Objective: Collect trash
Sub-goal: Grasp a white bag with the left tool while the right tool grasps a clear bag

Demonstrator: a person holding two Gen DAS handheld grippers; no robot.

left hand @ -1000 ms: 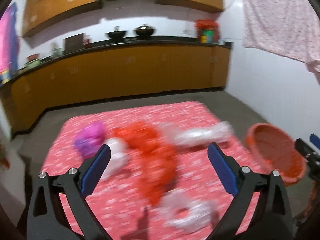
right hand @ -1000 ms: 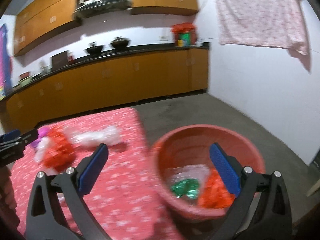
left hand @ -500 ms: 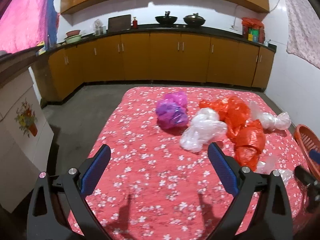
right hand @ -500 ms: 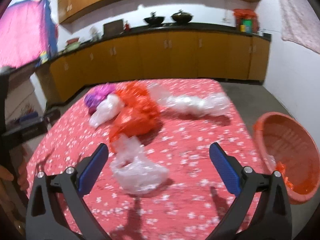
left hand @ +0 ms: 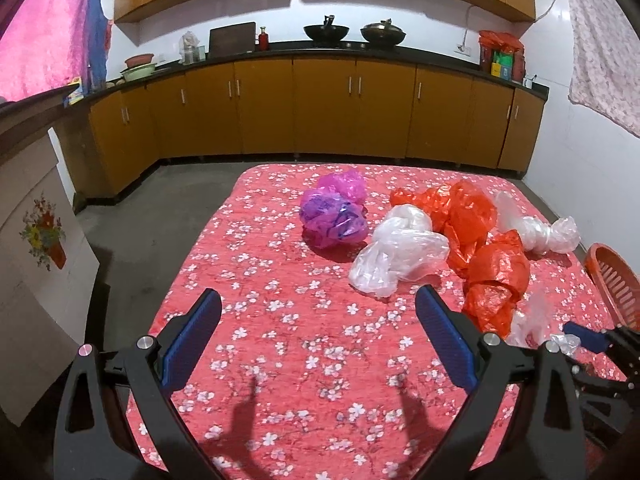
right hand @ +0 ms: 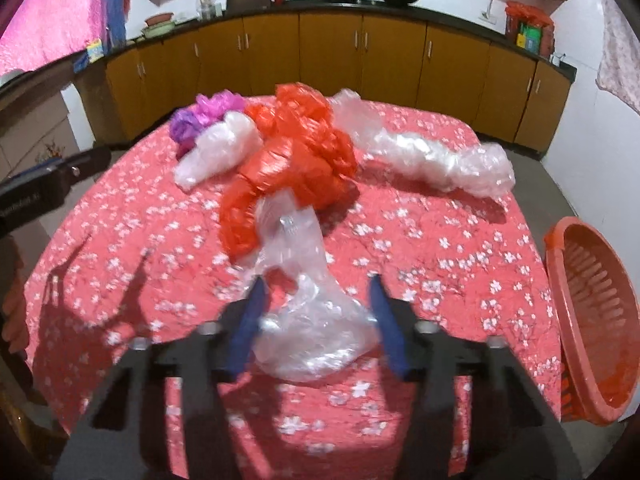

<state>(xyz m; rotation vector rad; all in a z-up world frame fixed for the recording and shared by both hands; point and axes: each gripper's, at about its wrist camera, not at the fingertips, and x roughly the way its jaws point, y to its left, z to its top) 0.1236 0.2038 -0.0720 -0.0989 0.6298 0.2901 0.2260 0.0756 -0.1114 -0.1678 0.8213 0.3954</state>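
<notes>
Right wrist view: the right gripper (right hand: 316,320) was seen lowered over the red flowered tablecloth (right hand: 420,248), its 2 blue fingers (right hand: 384,328) partly closed around a crumpled clear plastic bag (right hand: 312,332); whether the pads were pressing the bag could not be told through the blur. Just ahead of the fingers an orange bag (right hand: 296,160) was heaped, with a white bag (right hand: 216,152) and a purple bag (right hand: 204,114) beyond it to the left and a long clear bag (right hand: 440,160) to the right. An orange basket (right hand: 592,320) was seen at the far right, off the table edge. The left gripper (left hand: 320,340) was held wide open with nothing between its fingers, above bare cloth; the bags lay ahead and to its right.
</notes>
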